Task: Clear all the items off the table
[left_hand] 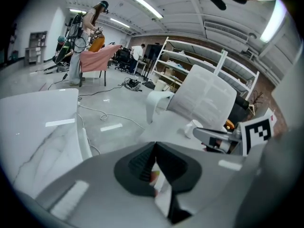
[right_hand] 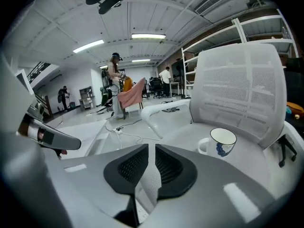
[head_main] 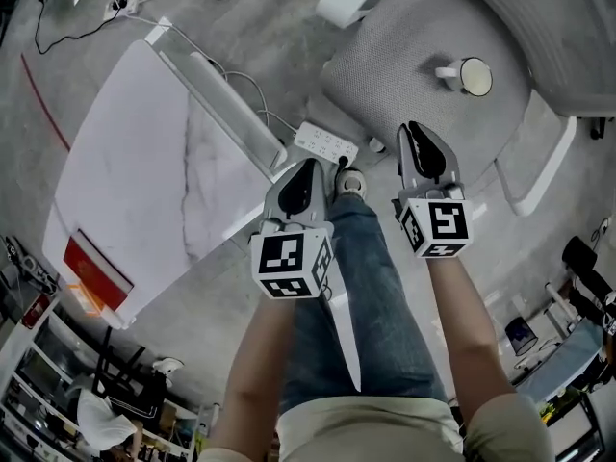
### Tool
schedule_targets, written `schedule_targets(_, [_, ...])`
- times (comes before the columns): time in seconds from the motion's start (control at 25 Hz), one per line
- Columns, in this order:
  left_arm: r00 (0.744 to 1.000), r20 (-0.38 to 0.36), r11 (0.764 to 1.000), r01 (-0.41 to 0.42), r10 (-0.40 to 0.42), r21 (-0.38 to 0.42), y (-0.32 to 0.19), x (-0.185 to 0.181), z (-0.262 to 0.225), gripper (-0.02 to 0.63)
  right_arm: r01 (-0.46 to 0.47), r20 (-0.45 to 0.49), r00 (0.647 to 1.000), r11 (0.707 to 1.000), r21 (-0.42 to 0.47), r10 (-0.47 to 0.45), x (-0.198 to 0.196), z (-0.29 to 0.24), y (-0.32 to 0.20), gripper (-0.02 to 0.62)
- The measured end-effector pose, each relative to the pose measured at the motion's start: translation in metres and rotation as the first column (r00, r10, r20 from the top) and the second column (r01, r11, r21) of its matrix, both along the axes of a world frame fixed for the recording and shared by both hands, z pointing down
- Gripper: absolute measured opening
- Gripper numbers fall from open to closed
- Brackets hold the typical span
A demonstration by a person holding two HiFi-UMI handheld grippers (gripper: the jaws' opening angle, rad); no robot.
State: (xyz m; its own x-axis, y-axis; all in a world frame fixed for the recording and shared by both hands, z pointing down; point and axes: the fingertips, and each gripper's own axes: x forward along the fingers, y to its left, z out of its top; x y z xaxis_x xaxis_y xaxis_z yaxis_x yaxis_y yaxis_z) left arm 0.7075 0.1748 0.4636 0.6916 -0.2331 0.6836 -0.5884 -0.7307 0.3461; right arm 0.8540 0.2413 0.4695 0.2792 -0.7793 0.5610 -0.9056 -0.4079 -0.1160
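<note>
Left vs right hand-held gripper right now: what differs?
Jaws: the left hand-held gripper has them fully together; the right hand-held gripper leaves a thin slit with chair mesh showing through.
Place: in the head view the left sits by the white table corner, near the power strip; the right is over the chair seat, closer to the mug.
Shared: both empty, both tilted downward.

i get bright, even light from the ceiling strip lights (right_hand: 148, 35); one flares at the left gripper view's top right. soft glare streaks the desk (left_hand: 60, 123). both gripper views bulge, with dark, blurred corners.
</note>
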Motion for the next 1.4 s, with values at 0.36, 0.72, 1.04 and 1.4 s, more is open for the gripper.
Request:
schedule_targets(0.36, [0.999,-0.017,0.999,0.035,-0.035,0.013,-0.010,-0.036,-0.015,0.009,0.071,-0.016,0.997,0.997,0.022,-0.071,-0.044,-0.023,-0.022,0.000])
schedule_targets(0.72, [0.994,-0.040,0.995,0.103,-0.102,0.016,-0.018,-0.065,-0.027,0.009,0.164,0.003,0.986,0.986,0.031,-0.164,-0.092,-0.038,-0.037,0.000])
schedule_targets(1.04, [0.981,-0.056,0.982,0.185,-0.183,0.029,-0.029,-0.112,-0.042,0.009,0.280,0.012,0.960,0.959,0.043,-0.281,-0.151,-0.053,-0.063,0.000])
schedule_targets(1.4, [0.942,-0.053,0.942,0.333,-0.331,0.049,-0.054,-0.213,-0.063,0.009,0.449,0.008,0.893,0.892,0.061,-0.450,-0.246,-0.075,-0.103,0.000])
